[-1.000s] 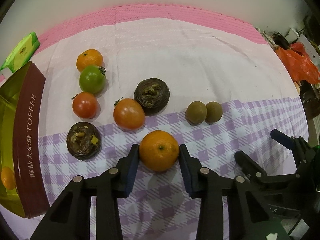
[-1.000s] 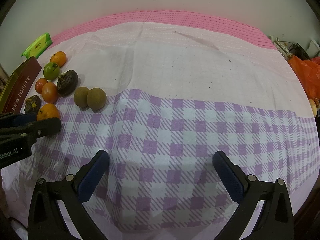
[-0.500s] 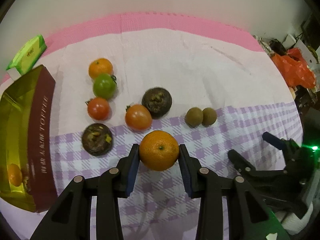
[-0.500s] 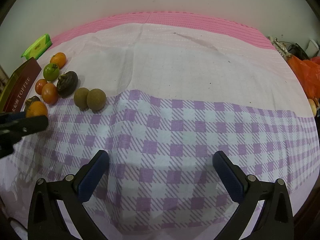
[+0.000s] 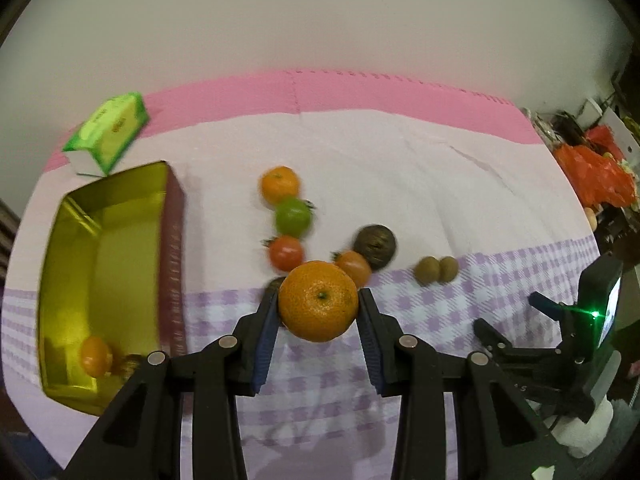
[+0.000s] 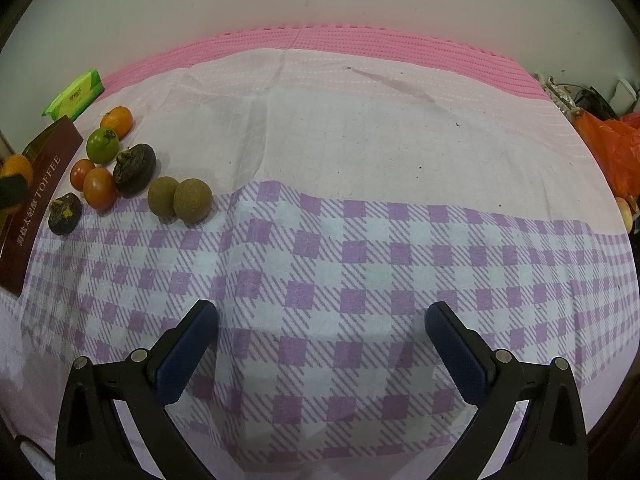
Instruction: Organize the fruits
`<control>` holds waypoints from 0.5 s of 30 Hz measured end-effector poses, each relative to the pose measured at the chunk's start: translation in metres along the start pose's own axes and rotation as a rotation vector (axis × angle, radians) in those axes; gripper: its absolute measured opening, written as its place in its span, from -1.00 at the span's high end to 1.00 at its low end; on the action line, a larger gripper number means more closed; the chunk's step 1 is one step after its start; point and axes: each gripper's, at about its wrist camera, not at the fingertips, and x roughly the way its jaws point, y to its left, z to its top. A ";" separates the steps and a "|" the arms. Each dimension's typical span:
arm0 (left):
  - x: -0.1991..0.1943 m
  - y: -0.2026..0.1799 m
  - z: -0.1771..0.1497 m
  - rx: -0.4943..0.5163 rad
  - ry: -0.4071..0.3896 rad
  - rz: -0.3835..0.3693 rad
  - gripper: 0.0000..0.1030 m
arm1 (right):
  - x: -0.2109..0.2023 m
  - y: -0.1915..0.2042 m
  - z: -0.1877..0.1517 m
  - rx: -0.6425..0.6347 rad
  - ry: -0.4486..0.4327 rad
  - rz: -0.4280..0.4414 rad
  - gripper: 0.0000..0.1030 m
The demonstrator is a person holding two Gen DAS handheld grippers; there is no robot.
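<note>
Your tabletop carries a gold tin at left w/ one orange inside. Your right tongs hang apart, empty. Your left tongs are clamped on the tangerine, lifted above the other fruit.

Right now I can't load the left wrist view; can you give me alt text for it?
The left gripper holds an orange between its fingers, above a checked cloth. Left of it is an open gold tin with a small orange inside; more fruit lies on the cloth beyond.
</note>
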 end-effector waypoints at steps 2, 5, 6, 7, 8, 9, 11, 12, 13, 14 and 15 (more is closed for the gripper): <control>-0.005 0.012 0.002 -0.013 -0.005 0.019 0.32 | 0.000 0.000 0.004 0.001 0.000 -0.001 -1.00; -0.013 0.032 0.001 -0.036 -0.015 0.044 0.32 | 0.000 0.000 0.002 0.002 -0.001 -0.001 -1.00; -0.015 0.039 0.000 -0.046 -0.017 0.055 0.32 | 0.001 0.000 0.003 0.002 -0.001 -0.002 -1.00; -0.016 0.045 0.000 -0.055 -0.018 0.061 0.32 | 0.001 0.000 0.003 0.002 -0.001 -0.002 -1.00; -0.018 0.052 -0.002 -0.069 -0.018 0.070 0.32 | 0.000 0.000 0.002 0.002 -0.001 -0.002 -1.00; -0.018 0.058 -0.003 -0.081 -0.015 0.079 0.32 | 0.001 0.000 0.005 0.002 -0.001 -0.002 -1.00; -0.019 0.071 -0.005 -0.104 -0.008 0.091 0.32 | 0.001 0.000 0.002 0.003 -0.001 -0.003 -1.00; -0.019 0.078 -0.007 -0.118 -0.007 0.100 0.32 | 0.001 0.000 0.003 0.005 -0.001 -0.003 -1.00; -0.019 0.084 -0.008 -0.127 -0.005 0.109 0.32 | 0.002 0.000 0.004 0.005 -0.001 -0.004 -1.00; -0.019 0.090 -0.010 -0.138 -0.003 0.120 0.32 | 0.001 0.000 0.002 0.005 -0.001 -0.004 -1.00; -0.020 0.096 -0.012 -0.147 -0.002 0.125 0.32 | 0.003 0.000 0.005 0.006 -0.001 -0.004 -1.00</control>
